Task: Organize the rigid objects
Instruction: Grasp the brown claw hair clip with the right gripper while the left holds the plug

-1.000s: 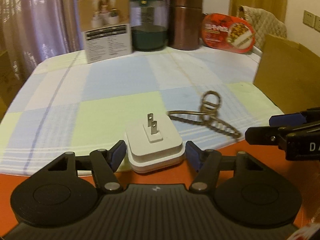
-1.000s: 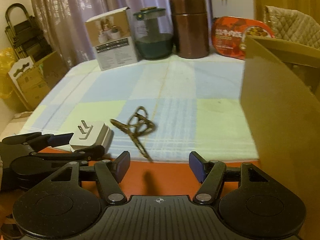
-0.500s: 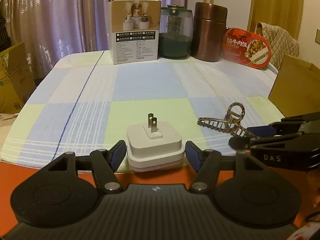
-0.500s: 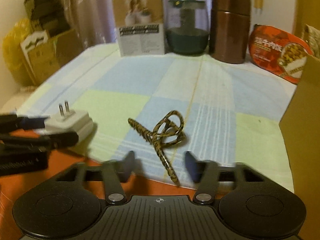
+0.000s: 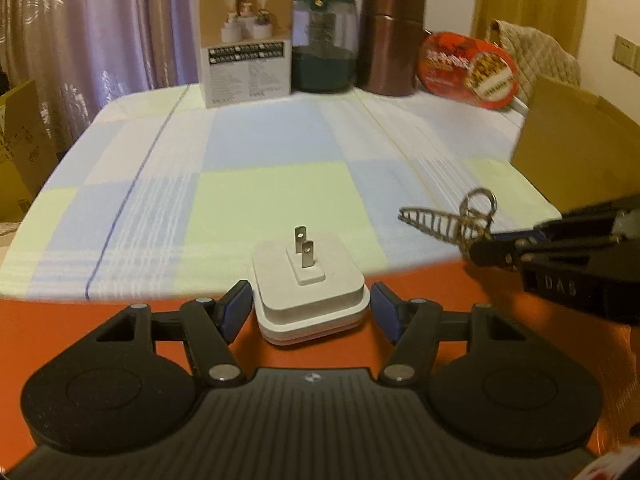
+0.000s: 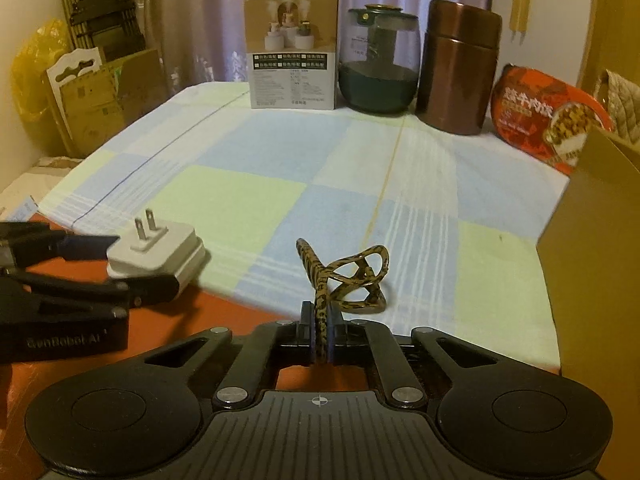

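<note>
Right wrist view: right gripper point(image 6: 319, 346) clamps the hair clip point(image 6: 344, 280), long axis pointing away; box point(image 6: 592, 264) lies rightward. Left gripper point(image 5: 311, 312) brackets the plug point(image 5: 308, 292), pads just apart.

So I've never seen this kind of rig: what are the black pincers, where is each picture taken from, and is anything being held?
No robot here: a person carries a two-finger gripper in each hand, each with a camera looking along its fingers. In the left camera's view, the left gripper flanks a white plug adapter, prongs up; whether its pads press the adapter is unclear. In the right camera's view, the right gripper has just closed on a leopard-print hair clip. Both sit at the near edge of a checked tablecloth. At the back stand a box, a glass jar and a brown canister.
</note>
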{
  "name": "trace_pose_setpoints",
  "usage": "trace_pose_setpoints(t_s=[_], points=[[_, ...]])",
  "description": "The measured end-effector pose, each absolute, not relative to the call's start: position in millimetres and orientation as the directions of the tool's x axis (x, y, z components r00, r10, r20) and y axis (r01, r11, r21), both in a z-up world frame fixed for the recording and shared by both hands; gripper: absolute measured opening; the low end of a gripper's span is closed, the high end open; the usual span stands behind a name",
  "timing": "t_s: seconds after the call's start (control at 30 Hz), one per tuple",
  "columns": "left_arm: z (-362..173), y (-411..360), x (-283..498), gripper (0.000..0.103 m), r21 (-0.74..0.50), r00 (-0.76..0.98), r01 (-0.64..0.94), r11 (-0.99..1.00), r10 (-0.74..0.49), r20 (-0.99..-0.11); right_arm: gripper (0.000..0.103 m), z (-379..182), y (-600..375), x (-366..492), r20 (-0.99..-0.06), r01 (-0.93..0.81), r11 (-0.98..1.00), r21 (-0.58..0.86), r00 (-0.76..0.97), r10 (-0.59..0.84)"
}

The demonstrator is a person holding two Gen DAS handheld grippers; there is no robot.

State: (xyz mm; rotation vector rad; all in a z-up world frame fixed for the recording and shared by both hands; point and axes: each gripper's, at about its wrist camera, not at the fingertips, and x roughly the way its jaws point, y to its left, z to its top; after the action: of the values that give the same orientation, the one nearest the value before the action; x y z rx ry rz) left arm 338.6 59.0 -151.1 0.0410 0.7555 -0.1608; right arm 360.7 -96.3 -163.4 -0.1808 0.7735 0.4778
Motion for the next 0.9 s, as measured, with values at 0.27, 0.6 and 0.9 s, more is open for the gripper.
trace_pose_setpoints(t_s=[0.27,0.6,0.9], points=[[-155.4,60.7,331.5,0.067,-0.027,0.727,0.083,0.996,-0.080,-0.682,0.001,-162.8,-107.0,336.8,-0.706,-0.469,0.883,0.032,0.614,0.352],[-159.9,52.1,345.6,0.061,0.005,0.718,0.070,0.998,-0.047,-0.694,0.001,-160.3,-111.0,333.0,-0.706,-0.459,0.888,0.014,0.625,0.334],[-137.0,47.1,324.2,0.061,0.014,0.713,0.095,0.995,-0.058,-0.699,0.000,-143.9,-113.9,318.1,-0.696,-0.464,0.886,-0.007,0.638,0.329]])
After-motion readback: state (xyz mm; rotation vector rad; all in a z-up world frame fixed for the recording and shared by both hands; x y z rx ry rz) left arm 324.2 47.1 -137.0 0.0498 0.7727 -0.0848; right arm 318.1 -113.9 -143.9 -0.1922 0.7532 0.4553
